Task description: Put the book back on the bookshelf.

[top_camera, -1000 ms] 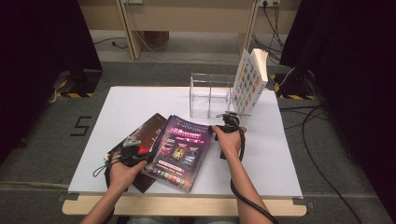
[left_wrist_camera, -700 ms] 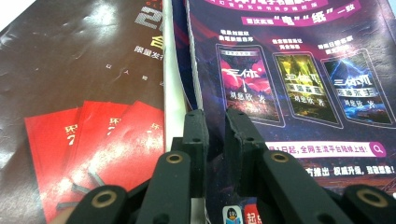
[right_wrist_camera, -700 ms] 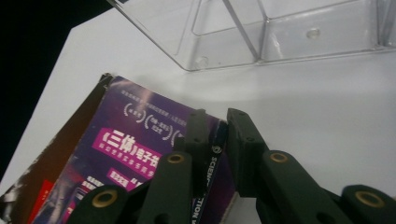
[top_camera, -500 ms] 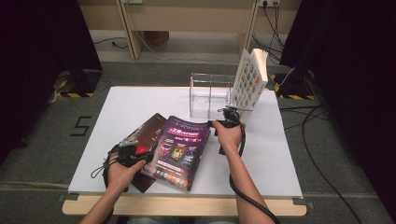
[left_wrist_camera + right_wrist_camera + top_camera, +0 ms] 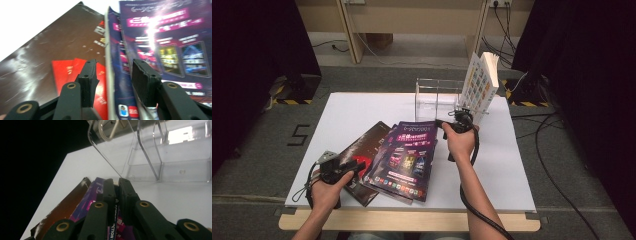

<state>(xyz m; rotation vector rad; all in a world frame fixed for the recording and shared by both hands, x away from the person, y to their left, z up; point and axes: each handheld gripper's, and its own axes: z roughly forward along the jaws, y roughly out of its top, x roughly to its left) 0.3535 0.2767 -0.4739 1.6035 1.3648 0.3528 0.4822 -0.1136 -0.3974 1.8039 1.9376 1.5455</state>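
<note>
At lower centre of the right gripper view, the purple magazine (image 5: 100, 192) is clamped by the right gripper (image 5: 116, 185); in the left gripper view, the left gripper (image 5: 116, 72), just opened, is seen released astride its edge.

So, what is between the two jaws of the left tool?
In the left gripper view, the edge of the purple magazine stands between the open jaws of the left tool, with the brown magazine lying beside it.

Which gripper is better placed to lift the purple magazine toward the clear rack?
Right. The right gripper is shut on the purple magazine's far edge, close to the clear rack. The left gripper has just been opening, its jaws straddling the near edge without pressing it.
</note>
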